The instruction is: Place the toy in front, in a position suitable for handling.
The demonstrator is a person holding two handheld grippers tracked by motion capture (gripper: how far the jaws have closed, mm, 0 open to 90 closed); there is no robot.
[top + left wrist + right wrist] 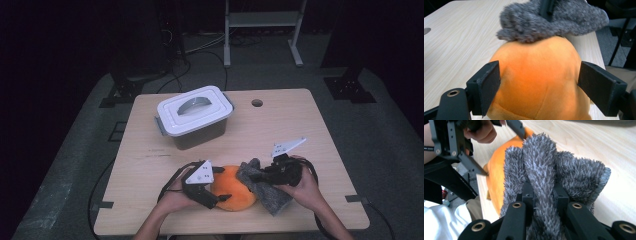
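From above, the left gripper (218, 192) straddles the orange plush (232, 194) near the table's (300, 125) front edge, the right gripper (255, 176) pinches the grey cloth (262, 190) just beyond, and the lidded box (195, 116) sits well clear. The left gripper view shows wide jaws flanking the plush, pads apart from it. The right gripper view shows jaws clamped on a cloth fold, bare table beyond.

rm dark | grey floor (75, 145) | wood table (280, 125) | metal frame (262, 20) at back

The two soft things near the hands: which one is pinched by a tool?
The grey fuzzy cloth, pinched in the shut right tool. The orange plush only sits between the left tool's wide jaws.
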